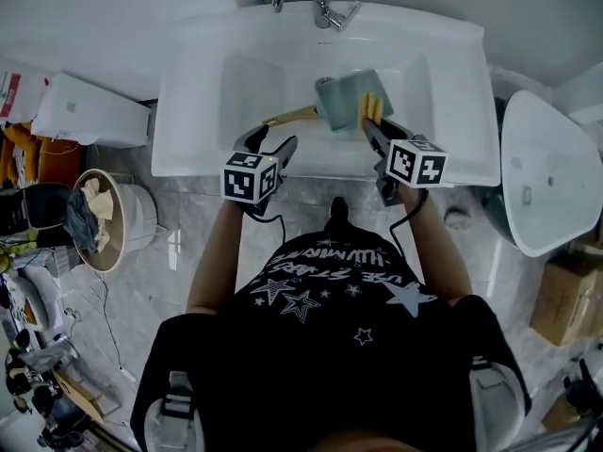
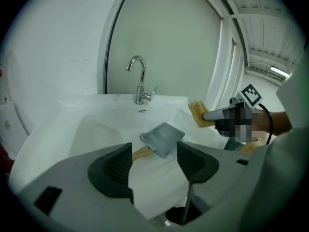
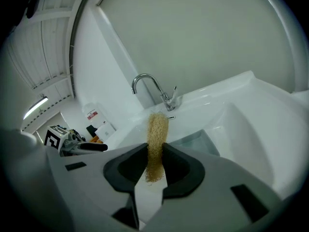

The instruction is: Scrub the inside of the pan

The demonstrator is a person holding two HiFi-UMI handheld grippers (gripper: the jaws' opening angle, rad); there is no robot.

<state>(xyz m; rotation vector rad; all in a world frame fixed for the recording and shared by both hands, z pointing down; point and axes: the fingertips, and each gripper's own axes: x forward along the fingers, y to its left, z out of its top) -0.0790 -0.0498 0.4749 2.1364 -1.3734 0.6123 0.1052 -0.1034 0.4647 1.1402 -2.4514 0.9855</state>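
A square grey pan (image 1: 345,100) with a wooden handle (image 1: 292,116) lies in the white sink (image 1: 188,111), handle towards the left. My left gripper (image 1: 270,142) hovers over the sink's front rim, just short of the handle. Its jaws stand open with nothing between them, and the pan (image 2: 164,138) shows beyond them in the left gripper view. My right gripper (image 1: 373,126) is shut on a yellow scrub sponge (image 1: 373,108), held upright at the pan's right edge. In the right gripper view the sponge (image 3: 156,144) stands clamped between the jaws, and they hide most of the pan (image 3: 200,139).
A chrome faucet (image 1: 316,3) stands at the back of the sink. A white toilet (image 1: 546,172) is to the right, with a cardboard box (image 1: 565,299) near it. A bin holding rags (image 1: 104,217) sits on the floor at the left.
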